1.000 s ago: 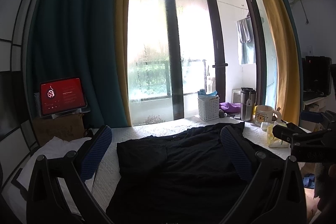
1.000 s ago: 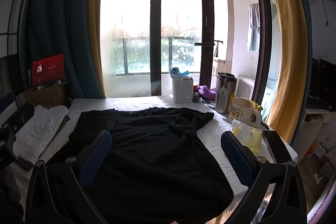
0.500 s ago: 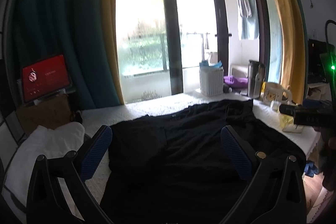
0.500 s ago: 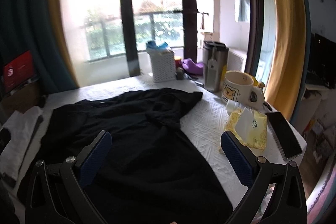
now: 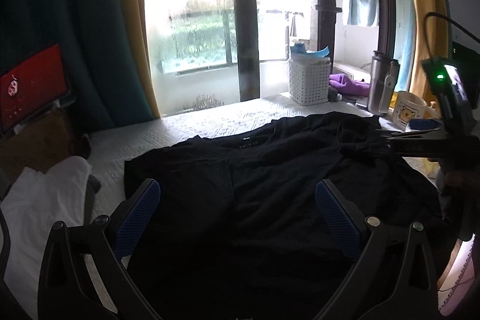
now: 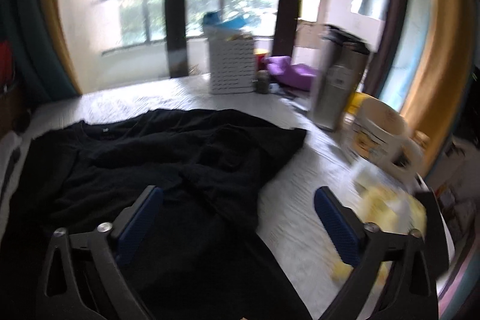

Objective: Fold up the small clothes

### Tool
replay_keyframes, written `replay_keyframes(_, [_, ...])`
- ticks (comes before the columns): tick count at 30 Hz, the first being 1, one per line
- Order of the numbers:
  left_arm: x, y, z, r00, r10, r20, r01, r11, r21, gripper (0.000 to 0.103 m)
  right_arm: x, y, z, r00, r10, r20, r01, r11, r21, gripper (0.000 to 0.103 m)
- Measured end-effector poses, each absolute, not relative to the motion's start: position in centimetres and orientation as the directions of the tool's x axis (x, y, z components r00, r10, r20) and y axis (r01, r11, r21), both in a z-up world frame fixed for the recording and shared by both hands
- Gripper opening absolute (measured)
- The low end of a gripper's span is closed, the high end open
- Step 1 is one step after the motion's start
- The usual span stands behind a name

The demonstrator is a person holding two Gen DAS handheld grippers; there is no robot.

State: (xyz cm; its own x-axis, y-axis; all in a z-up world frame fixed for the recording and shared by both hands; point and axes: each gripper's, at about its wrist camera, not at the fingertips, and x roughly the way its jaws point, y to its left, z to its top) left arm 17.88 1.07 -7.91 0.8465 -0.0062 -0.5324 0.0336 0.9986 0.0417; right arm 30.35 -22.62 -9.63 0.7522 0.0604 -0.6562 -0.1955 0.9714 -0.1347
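**Black tee spread out, both claws empty above it**

The black soft cotton T-shirt (image 5: 270,176) lies across the white quilted bed cover (image 5: 210,122), collar w/ its small label toward the window, body toward the person. It's not flat: the right sleeve side is rumpled & bunched in ridges (image 6: 210,170), left side smoother.

Left gripper (image 5: 237,212) hangs over the shirt's mid-body, blue pads wide apart, nothing btwn them but fabric below; no contact I can see. Right gripper (image 6: 240,218) sits over the shirt's right edge where black meets white cover; its jaws are closing in a bit yet remain wide, nothing pinched. That view is smeared w/ motion blur.

Handling, my guess: light, limp, no stiffness at all. It'll sag & drag from any single pinch, and thin knit may slip out of a shallow bite. Best holds prob. the shoulder seams or the hem corners, one claw each side, so it lifts evenly. Smooth the bunched right sleeve first.

Watch the cream cartoon mug (image 6: 381,134) & steel tumbler (image 6: 339,86) near the right edge: a swung sleeve could catch them.
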Motion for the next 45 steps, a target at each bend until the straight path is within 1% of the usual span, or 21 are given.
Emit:
replay_keyframes(2, [18.7,1.3,-8.3,0.84,-0.01,-0.543,0.033,0.999,0.033,0.102,31.8,-21.4,-10.3,0.736,0.072,-0.674,-0.239,0.958,-0.159,0.09])
replay_keyframes(4, [19.6,1.5,-8.8,0.83,-0.014,-0.558,0.034,0.999,0.026,0.102,33.5,-20.2,-11.4,0.703,0.074,-0.708,-0.28,0.943,-0.179,0.081])
replay_keyframes(7, [20.4,1.9,-9.2,0.824,-0.017,-0.567,0.038,0.999,0.025,0.102,35.3,-19.0,-13.0,0.667,0.06,-0.743,-0.319,0.924,-0.212,0.074])
replay_keyframes(11, [21.1,2.3,-9.4,0.816,-0.018,-0.577,0.037,0.999,0.021,0.102,36.8,-18.4,-14.7,0.626,0.047,-0.778,-0.337,0.916,-0.216,0.064])
replay_keyframes(12, [21.3,2.4,-9.5,0.813,-0.02,-0.582,0.038,0.999,0.019,0.102,37.2,-18.6,-15.0,0.617,0.042,-0.786,-0.33,0.921,-0.209,0.056])
replay_keyframes(14, [21.5,2.5,-9.7,0.808,-0.02,-0.588,0.039,0.999,0.02,0.102,37.5,-19.2,-15.0,0.607,0.081,-0.791,-0.326,0.933,-0.154,0.044])
replay_keyframes(15, [21.6,2.5,-9.7,0.807,-0.02,-0.59,0.041,0.999,0.021,0.102,37.6,-19.7,-14.8,0.604,0.092,-0.792,-0.322,0.937,-0.137,0.028])
replay_keyframes(16, [21.6,2.5,-9.7,0.807,-0.02,-0.591,0.042,0.999,0.023,0.102,37.5,-19.9,-14.6,0.605,0.095,-0.79,-0.317,0.94,-0.13,0.016])
replay_keyframes(19, [21.5,2.4,-9.6,0.807,-0.017,-0.591,0.04,0.999,0.026,0.102,37.2,-21.4,-13.6,0.615,0.137,-0.776,-0.298,0.952,-0.068,0.01])
replay_keyframes(24, [21.6,1.9,-9.5,0.804,-0.016,-0.595,0.04,0.999,0.026,0.102,35.8,-25.5,-11.5,0.658,0.152,-0.738,-0.222,0.975,0.003,0.01])
replay_keyframes(30, [21.4,0.9,-9.0,0.804,-0.035,-0.594,0.065,0.997,0.029,0.102,36.1,-30.1,-11.7,0.633,0.168,-0.755,-0.125,0.986,0.114,0.01])
replay_keyframes(32, [21.5,0.7,-8.9,0.804,-0.038,-0.594,0.07,0.997,0.031,0.102,36.3,-30.7,-11.9,0.631,0.178,-0.755,-0.113,0.984,0.138,0.011])
replay_keyframes(33, [21.6,0.6,-8.8,0.804,-0.037,-0.594,0.07,0.997,0.033,0.102,36.3,-30.8,-11.8,0.636,0.18,-0.75,-0.11,0.984,0.142,0.017])
replay_keyframes(34, [21.7,0.7,-8.7,0.804,-0.036,-0.593,0.07,0.997,0.034,0.102,36.4,-30.9,-11.7,0.638,0.178,-0.749,-0.106,0.984,0.144,0.041])
replay_keyframes(35, [21.7,0.7,-8.7,0.805,-0.036,-0.592,0.069,0.997,0.033,0.102,36.6,-30.8,-11.7,0.63,0.175,-0.757,-0.096,0.984,0.147,0.062])
replay_keyframes(36, [21.8,0.8,-8.6,0.805,-0.035,-0.592,0.067,0.997,0.032,0.102,36.7,-30.8,-11.6,0.62,0.188,-0.762,-0.086,0.981,0.171,0.097])
replay_keyframes(37, [21.8,0.9,-8.5,0.806,-0.035,-0.591,0.065,0.997,0.03,0.102,36.6,-31.1,-11.5,0.619,0.2,-0.76,-0.081,0.978,0.191,0.103])
replay_keyframes(41, [22.0,1.5,-8.5,0.806,-0.032,-0.591,0.051,0.999,0.015,0.102,36.4,-30.9,-10.8,0.604,0.246,-0.758,-0.085,0.966,0.246,0.103])
replay_keyframes(44, [22.0,1.8,-8.6,0.804,-0.04,-0.593,0.052,0.999,0.004,0.102,37.5,-31.5,-11.0,0.582,0.314,-0.75,-0.055,0.935,0.349,0.103])
replay_keyframes(45, [22.0,1.8,-8.6,0.806,-0.04,-0.591,0.053,0.999,0.005,0.102,37.8,-31.6,-11.2,0.585,0.313,-0.748,-0.036,0.932,0.362,0.103])
